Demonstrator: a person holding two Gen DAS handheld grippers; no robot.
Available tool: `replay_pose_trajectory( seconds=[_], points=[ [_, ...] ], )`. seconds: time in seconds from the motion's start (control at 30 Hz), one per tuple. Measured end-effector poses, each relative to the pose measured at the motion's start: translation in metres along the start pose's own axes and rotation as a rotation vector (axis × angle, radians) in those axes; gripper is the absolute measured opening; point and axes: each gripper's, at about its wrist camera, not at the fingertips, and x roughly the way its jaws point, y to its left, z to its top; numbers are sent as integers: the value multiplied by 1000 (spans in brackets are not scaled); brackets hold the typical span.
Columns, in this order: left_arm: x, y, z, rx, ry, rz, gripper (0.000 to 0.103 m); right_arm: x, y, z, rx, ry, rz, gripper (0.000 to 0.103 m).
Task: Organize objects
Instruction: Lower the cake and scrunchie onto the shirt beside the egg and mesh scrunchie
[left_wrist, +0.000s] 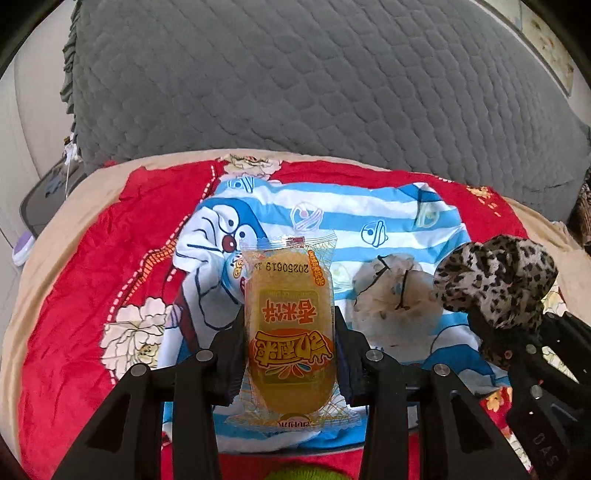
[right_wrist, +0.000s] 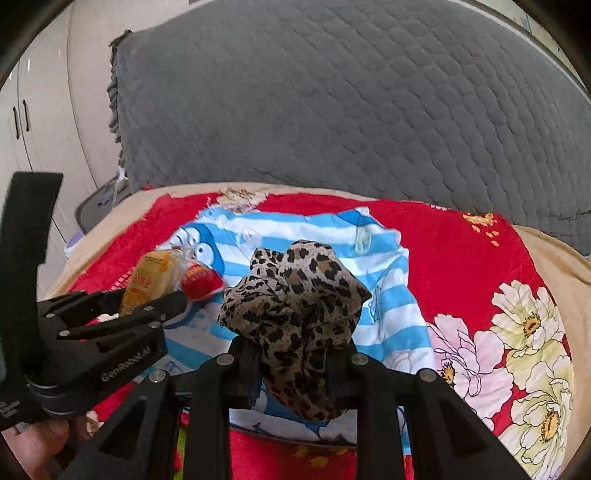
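Note:
My left gripper (left_wrist: 290, 325) is shut on a yellow snack packet (left_wrist: 290, 332) with orange print, held upright above a blue-and-white striped cartoon cloth (left_wrist: 332, 206). The packet also shows in the right wrist view (right_wrist: 151, 280), with a red packet (right_wrist: 201, 282) beside it. My right gripper (right_wrist: 293, 363) is shut on a bunched leopard-print scrunchie (right_wrist: 295, 302), also seen at the right of the left wrist view (left_wrist: 495, 280). A white sheer scrunchie (left_wrist: 391, 295) lies on the striped cloth between the two grippers.
The cloth lies on a red flowered blanket (left_wrist: 81, 295) over a beige cover. A big grey quilted cushion (left_wrist: 295, 74) stands behind. White cupboards (right_wrist: 37, 110) are at the left. Something green (left_wrist: 303, 474) peeks in at the bottom edge.

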Motion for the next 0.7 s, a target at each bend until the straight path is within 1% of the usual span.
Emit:
replay_pose_trajectory(
  seconds=[0.27,0.43,0.7],
  points=[
    [17,-6,-8,13,20,1,41,24,-8,-12,17,62,-19,26],
    [27,-2,-11,-14,39,-4,41,36,-12,-15,35,95,-19,26],
    [45,-3,-16,-4,48,1,42,56,-7,-20,16,141,-30,26]
  ],
)
